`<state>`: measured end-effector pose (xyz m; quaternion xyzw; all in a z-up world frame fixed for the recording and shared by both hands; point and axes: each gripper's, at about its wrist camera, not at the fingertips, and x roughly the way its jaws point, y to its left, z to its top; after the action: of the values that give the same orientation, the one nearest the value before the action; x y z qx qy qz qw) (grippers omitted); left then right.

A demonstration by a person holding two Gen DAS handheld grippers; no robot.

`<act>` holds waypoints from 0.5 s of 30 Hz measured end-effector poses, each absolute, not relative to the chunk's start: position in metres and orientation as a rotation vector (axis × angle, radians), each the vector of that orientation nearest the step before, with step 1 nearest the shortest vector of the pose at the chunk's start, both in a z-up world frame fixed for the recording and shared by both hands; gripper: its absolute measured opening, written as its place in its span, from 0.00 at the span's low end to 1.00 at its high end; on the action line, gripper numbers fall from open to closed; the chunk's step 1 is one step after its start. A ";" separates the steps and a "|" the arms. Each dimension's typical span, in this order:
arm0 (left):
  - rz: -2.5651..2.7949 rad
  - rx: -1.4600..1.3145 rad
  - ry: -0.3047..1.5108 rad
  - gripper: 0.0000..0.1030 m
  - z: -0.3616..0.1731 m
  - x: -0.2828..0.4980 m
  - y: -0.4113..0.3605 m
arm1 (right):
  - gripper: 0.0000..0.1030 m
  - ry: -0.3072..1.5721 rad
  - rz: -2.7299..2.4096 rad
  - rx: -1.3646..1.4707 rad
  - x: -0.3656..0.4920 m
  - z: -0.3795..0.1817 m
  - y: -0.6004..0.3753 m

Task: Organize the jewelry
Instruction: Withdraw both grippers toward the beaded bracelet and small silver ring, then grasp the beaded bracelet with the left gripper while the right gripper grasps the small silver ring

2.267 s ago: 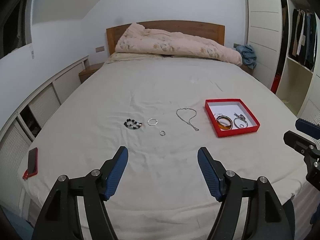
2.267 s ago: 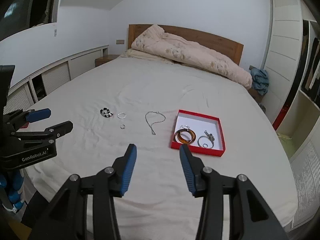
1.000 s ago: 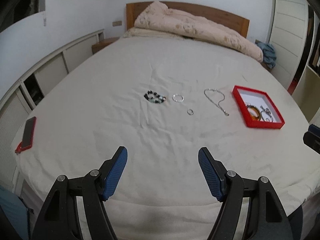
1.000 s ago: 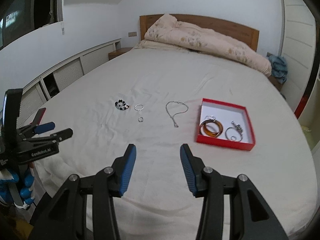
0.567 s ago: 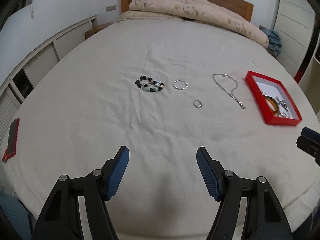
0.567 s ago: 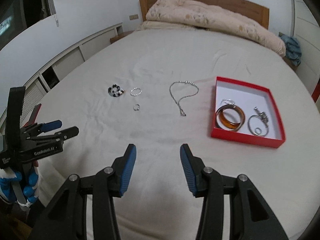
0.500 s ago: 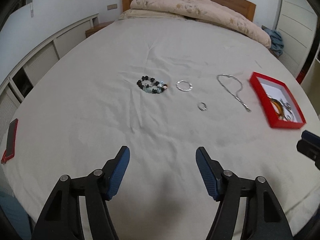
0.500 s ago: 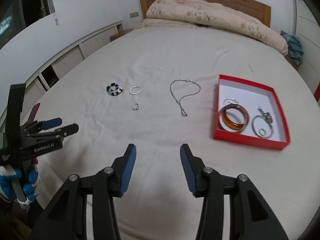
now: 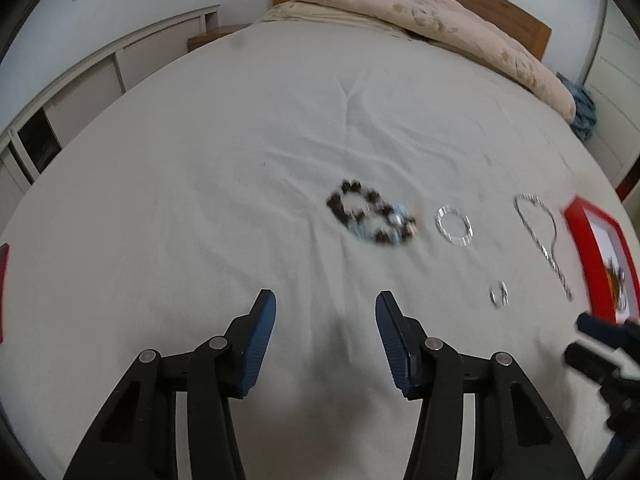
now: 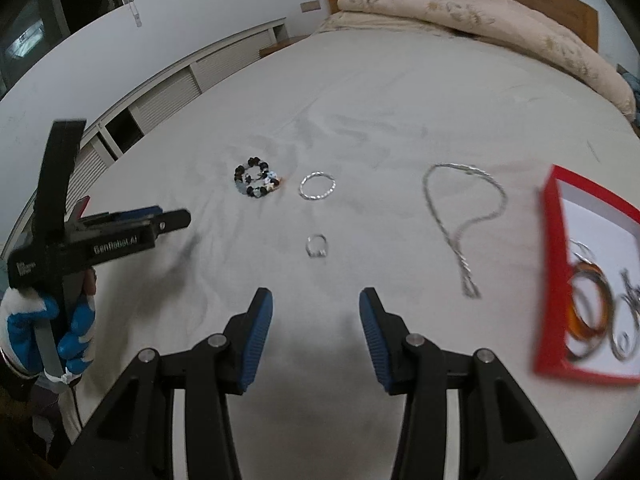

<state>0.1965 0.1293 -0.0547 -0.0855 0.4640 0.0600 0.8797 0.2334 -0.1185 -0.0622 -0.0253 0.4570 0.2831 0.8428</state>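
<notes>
The red box (image 10: 548, 280) is already holding an amber bangle (image 10: 588, 304) and silver pieces. Still lying on the bed (image 10: 360, 100): beaded bracelet (image 10: 256, 181), thin silver bangle (image 10: 317, 186), small ring (image 10: 317, 245), chain necklace (image 10: 460, 216). The left gripper (image 9: 325, 334) is closing its fingers on nothing; the right gripper (image 10: 316, 330) is hanging parted, empty. Nothing is blocking the way.

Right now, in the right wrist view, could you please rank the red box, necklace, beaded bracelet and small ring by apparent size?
1. Red box, partly cut off
2. Necklace
3. Beaded bracelet
4. Small ring
</notes>
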 end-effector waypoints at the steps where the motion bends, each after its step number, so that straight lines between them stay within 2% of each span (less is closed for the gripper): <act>1: 0.122 -0.194 0.961 0.49 -0.055 0.205 0.133 | 0.42 0.968 0.601 -0.050 0.240 -0.066 -0.114; 15: 0.087 -0.164 1.001 0.42 -0.088 0.272 0.137 | 0.39 0.990 0.633 -0.069 0.274 -0.106 -0.084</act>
<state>0.2722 0.1369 -0.0879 -0.0785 0.4790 0.0415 0.8733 0.2735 -0.0842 -0.1062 -0.0325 0.4671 0.2986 0.8316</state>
